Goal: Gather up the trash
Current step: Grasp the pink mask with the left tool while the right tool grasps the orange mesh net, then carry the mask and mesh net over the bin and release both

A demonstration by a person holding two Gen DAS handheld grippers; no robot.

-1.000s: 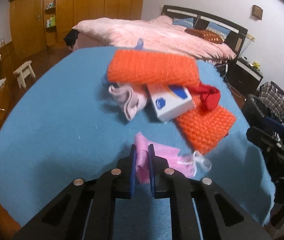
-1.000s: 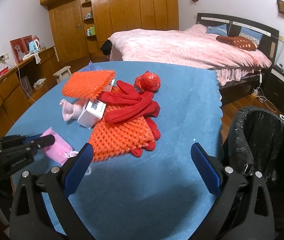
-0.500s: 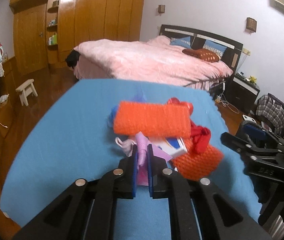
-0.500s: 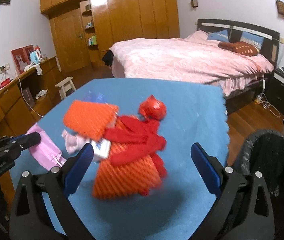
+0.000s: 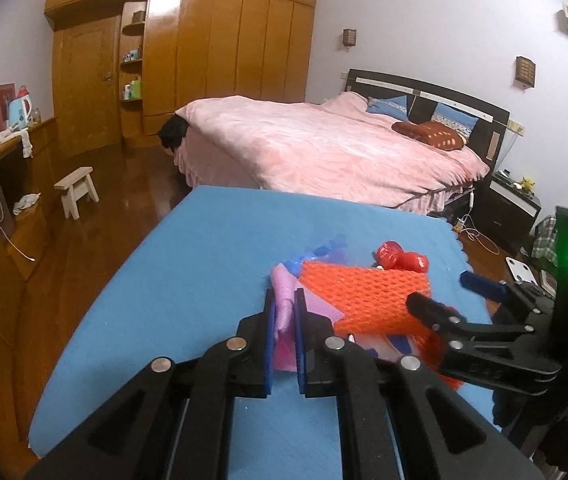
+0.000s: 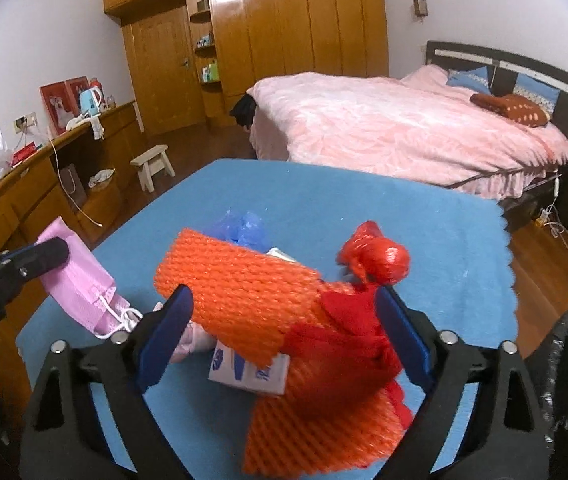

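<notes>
Evidently left gripper (image 5: 284,312) pinches soft pink mask (image 6: 80,284) (perhaps pleated).

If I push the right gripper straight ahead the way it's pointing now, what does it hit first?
Most likely the orange foam net, which lies between the open fingers of the right gripper, with the white carton just under its near edge. Depth is unclear, so either could touch first.

Pink face mask (image 5: 284,310) pinched upright in left gripper (image 5: 284,316), ear loops dangling. Orange foam nets (image 6: 240,288), red plastic bag (image 6: 379,258), white-blue box (image 6: 250,372), blue wrapper (image 6: 246,226) piled between the wide-apart fingers of right gripper (image 6: 284,334).
</notes>
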